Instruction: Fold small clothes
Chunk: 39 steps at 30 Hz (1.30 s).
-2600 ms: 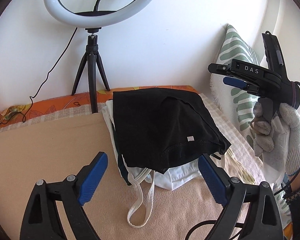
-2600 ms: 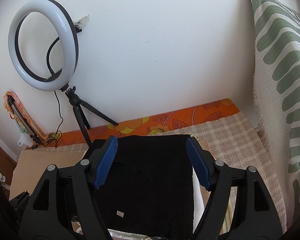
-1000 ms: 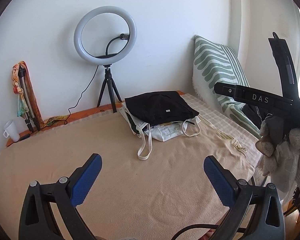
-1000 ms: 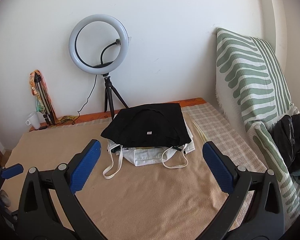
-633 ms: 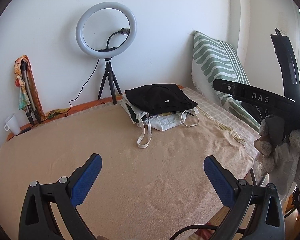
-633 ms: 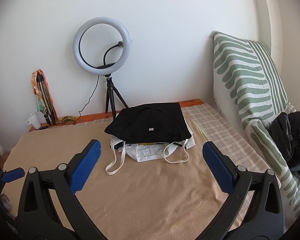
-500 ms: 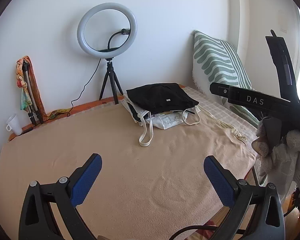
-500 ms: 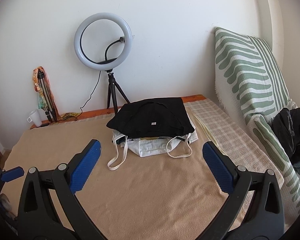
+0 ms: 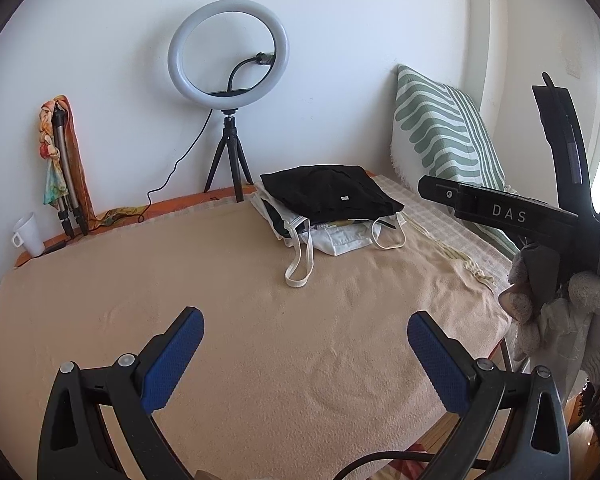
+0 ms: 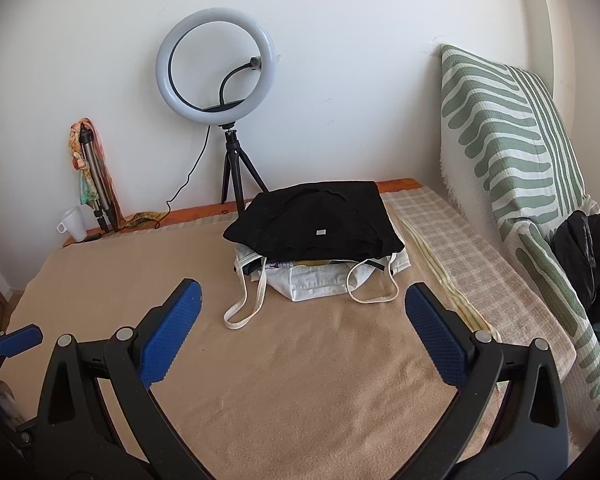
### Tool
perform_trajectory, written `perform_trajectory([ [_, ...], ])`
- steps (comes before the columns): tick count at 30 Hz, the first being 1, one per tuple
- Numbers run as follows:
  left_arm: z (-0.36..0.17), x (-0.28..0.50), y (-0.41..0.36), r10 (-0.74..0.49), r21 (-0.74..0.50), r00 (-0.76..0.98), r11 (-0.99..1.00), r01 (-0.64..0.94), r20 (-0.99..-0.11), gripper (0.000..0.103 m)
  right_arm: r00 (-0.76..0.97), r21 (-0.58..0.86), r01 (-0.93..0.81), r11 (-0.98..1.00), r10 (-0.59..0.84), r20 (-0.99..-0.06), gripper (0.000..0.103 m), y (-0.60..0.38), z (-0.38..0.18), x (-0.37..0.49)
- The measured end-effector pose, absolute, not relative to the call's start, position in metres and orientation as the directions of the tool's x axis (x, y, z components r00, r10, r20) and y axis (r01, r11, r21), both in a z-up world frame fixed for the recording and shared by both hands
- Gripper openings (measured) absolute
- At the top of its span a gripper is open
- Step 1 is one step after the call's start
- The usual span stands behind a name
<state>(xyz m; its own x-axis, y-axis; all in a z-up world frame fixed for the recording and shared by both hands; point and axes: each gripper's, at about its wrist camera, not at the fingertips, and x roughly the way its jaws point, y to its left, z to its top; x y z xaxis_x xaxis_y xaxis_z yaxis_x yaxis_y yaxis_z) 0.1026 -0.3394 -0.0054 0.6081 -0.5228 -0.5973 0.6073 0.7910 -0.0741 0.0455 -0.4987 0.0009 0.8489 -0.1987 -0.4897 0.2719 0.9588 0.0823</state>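
Both my left gripper (image 9: 305, 354) and right gripper (image 10: 300, 330) hover spread wide, empty, above the tan fleece blanket (image 10: 300, 380). The folded black garment (image 10: 316, 222) tops a white clothes pile (image 10: 320, 280) near the wall.

Both wrist views look forward and slightly down across the tan blanket (image 9: 260, 340) toward the white back wall, from well back at the near edge. Left wrist view sits further left: ring light (image 9: 228, 52) near centre, clothes pile (image 9: 332, 208) right of centre, right gripper (image 9: 492, 210) entering at the right edge (seen side-on). Right wrist view sits a little nearer the clothes pile (image 10: 320, 240), which lies centred. Shared: ring light (image 10: 218, 64), striped cushion (image 10: 508, 140), white cup (image 10: 74, 218), blanket (image 10: 300, 360).
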Motion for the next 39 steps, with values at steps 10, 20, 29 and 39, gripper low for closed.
perform_trajectory([
  [10,-0.006,0.104,-0.334,-0.521,-0.079,0.612,0.796,0.6,-0.596,0.103,0.849,0.08,0.246,0.966,-0.175,-0.498,0.103,-0.489,-0.002,0.056],
  [20,-0.005,0.101,-0.334,-0.522,-0.078,0.614,0.796,0.6,-0.592,0.103,0.85,0.078,0.236,0.969,-0.166,-0.501,0.103,-0.486,-0.001,0.056],
  [29,-0.003,0.1,-0.334,-0.527,-0.078,0.613,0.792,0.605,-0.589,0.103,0.847,0.087,0.233,0.968,-0.159,-0.508,0.103,-0.486,-0.001,0.056],
  [39,-0.004,0.1,-0.334,-0.522,-0.077,0.613,0.795,0.602,-0.593,0.103,0.84,0.093,0.233,0.968,-0.152,-0.52,0.103,-0.484,-0.009,0.055],
])
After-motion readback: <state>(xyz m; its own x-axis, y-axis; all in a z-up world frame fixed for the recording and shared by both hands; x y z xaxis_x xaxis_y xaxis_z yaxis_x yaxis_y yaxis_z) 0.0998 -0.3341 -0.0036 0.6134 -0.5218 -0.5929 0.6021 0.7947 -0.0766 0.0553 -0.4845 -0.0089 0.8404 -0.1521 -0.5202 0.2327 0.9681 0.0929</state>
